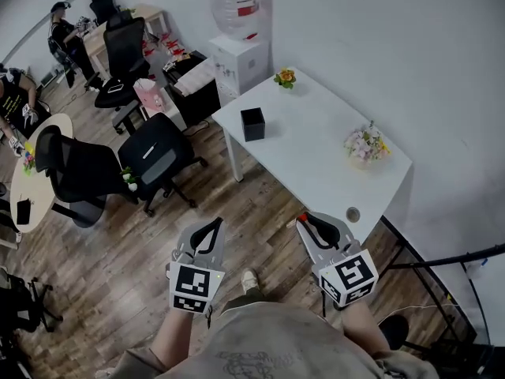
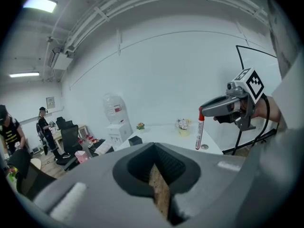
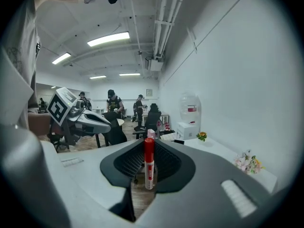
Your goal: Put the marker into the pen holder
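One light-looking, stiff marker (image 3: 149, 167) hangs, cap pinched between fingers of the right gripper (image 1: 304, 221); the left gripper (image 1: 214, 225) is closed, empty.

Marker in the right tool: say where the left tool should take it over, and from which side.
Grip the marker low on its white barrel, coming in level from the side. The right tool pinches it at the red cap, so it hangs upright with the barrel free below. The left tool, now shut, must open first.
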{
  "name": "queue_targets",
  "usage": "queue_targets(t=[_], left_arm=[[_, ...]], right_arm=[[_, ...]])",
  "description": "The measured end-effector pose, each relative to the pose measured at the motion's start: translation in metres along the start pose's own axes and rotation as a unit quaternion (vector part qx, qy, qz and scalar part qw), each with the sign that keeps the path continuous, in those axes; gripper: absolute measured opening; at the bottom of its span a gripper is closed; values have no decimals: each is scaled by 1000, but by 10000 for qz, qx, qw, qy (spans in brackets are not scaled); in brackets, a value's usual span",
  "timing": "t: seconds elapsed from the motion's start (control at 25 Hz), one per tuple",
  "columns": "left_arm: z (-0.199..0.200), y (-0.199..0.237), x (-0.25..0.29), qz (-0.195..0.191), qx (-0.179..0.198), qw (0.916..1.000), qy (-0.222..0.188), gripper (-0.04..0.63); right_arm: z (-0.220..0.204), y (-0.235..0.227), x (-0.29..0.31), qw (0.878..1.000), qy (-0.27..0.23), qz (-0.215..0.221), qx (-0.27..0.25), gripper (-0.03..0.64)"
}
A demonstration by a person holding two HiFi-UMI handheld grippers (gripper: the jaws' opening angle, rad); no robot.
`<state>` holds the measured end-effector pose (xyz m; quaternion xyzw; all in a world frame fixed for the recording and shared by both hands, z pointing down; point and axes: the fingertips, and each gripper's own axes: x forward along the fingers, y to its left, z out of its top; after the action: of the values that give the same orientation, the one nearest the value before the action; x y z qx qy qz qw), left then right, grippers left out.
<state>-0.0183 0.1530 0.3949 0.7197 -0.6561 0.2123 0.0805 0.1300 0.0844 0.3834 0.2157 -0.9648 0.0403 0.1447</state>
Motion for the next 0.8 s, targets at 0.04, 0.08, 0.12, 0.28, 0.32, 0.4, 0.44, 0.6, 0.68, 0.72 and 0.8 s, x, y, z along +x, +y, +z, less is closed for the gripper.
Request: queue_targets(t=[0.04, 0.08, 0.12, 0.28, 0.32, 0.4, 0.44, 0.6, 0.68, 0.72, 0.8], left_arm=[[-1, 13, 4, 25, 42, 10000, 13, 0], [-2, 25, 8, 49, 79, 10000, 33, 0], [-3, 36, 12, 68, 102, 9999, 48, 0], [-7, 74, 24, 165, 116, 9998, 63, 0], [-8, 79, 26, 199, 123, 9997, 61, 0], [-8, 85, 36, 233, 190, 9995, 62, 0], [-8, 87, 43, 209, 223, 9995, 56, 0], [-1, 93, 67, 47, 232, 9997, -23, 0], [-1, 100, 79, 20, 182, 9998, -19, 0], [0, 104, 85, 13, 150, 9999, -6, 0], [4, 113, 98, 4, 149, 9999, 4, 0]], right_arm=[[5, -3, 12, 10000, -16, -49, -4, 89], [10, -8, 23, 9999, -44, -103, -22, 89], [17, -13, 34, 9998, -83, -162, -56, 89], [43, -28, 65, 9991, -226, -289, -220, 89], [46, -29, 70, 9990, -218, -279, -259, 89], [48, -29, 81, 9989, -149, -232, -379, 89], [48, -29, 87, 9987, -105, -196, -455, 89], [47, -34, 112, 9980, -5, -66, -635, 89], [43, -41, 123, 9981, 37, -76, -616, 89], [43, -46, 129, 9982, 53, -86, -593, 89], [44, -56, 141, 9984, 35, -83, -553, 89]])
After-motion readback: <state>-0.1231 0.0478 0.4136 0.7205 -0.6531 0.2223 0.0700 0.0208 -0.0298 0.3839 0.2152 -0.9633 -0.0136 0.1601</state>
